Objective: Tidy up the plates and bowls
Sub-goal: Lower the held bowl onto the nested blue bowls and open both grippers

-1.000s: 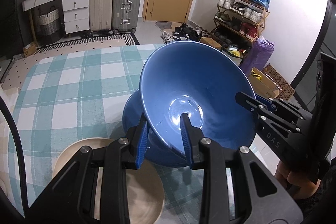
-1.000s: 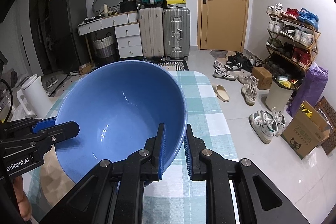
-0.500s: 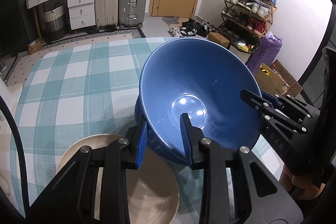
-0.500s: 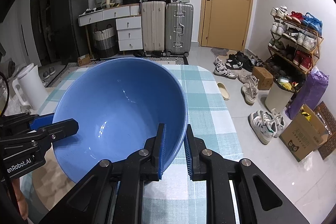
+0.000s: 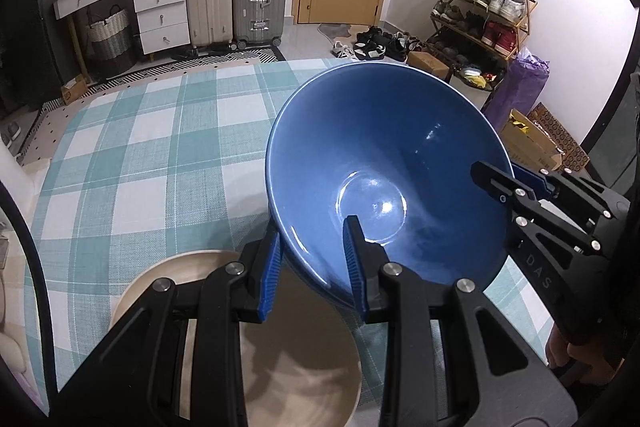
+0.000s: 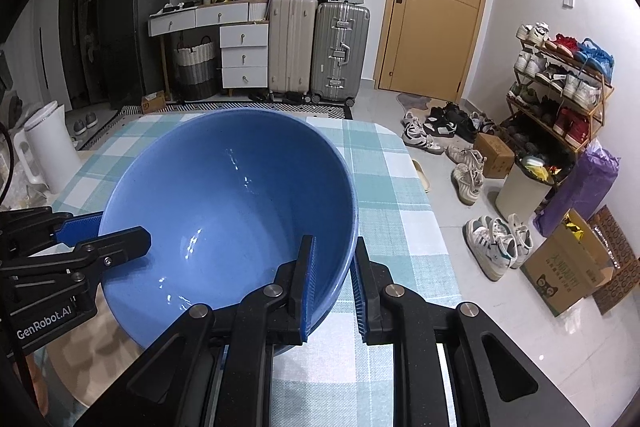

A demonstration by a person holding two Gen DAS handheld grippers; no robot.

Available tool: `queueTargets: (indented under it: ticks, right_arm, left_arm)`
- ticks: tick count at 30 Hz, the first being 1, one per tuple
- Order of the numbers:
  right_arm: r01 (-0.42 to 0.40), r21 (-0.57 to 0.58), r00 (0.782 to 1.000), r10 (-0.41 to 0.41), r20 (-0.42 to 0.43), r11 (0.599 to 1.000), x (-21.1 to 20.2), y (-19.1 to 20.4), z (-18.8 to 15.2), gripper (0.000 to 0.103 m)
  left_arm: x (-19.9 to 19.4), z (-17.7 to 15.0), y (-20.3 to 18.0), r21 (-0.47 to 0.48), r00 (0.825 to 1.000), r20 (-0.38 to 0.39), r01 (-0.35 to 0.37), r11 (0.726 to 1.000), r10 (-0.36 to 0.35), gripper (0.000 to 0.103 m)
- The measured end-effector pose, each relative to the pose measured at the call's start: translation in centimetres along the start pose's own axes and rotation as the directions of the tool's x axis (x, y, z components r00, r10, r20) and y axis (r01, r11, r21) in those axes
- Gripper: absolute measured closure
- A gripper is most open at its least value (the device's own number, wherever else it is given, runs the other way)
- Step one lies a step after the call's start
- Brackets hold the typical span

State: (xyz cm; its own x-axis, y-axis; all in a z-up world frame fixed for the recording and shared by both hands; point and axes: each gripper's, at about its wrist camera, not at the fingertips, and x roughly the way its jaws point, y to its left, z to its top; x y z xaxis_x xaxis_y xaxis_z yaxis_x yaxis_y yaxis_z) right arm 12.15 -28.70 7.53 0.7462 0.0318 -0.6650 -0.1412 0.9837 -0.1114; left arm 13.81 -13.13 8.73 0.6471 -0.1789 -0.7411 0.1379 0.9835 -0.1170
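A large blue bowl (image 5: 384, 155) is tilted over the checked tablecloth and is held from two sides. My left gripper (image 5: 314, 239) is shut on its near rim, one finger inside the bowl and one outside. My right gripper (image 6: 334, 247) is shut on the opposite rim in the same way, and it also shows as the right gripper (image 5: 504, 183) in the left wrist view. In the right wrist view the left gripper (image 6: 120, 235) comes in from the left. A sliver of a second blue bowl (image 6: 322, 321) peeks out right under the held one. A beige plate (image 5: 304, 359) lies beside them.
The table (image 5: 160, 155) carries a teal and white checked cloth; its right edge (image 6: 436, 227) drops to a tiled floor with scattered shoes. A white kettle (image 6: 48, 147) stands off the table's left side. Suitcases, drawers and a shoe rack line the walls.
Both grippers have sunk with the blue bowl toward the table. The second blue bowl, plainly seen beneath before, is now almost covered. The beige plate looms larger.
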Motion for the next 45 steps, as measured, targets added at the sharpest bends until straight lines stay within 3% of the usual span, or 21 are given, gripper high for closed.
queueTargets:
  ticks: [25,45]
  right_arm:
    - [0.017,-0.036,1.0,-0.017,-0.011,0.999,0.9,0.7,-0.9,0.085]
    - [0.028,-0.046,0.999,-0.029,-0.016,0.999,1.1,0.5,-1.5,0.083]
  left_arm:
    - [3.5,-0.8,0.2,0.042,0.997,-0.034,-0.066,0.997,0.068,0.076]
    - [4.1,-1.3,1.2,0.016,0.997,-0.053,-0.046,0.999,0.047,0.076]
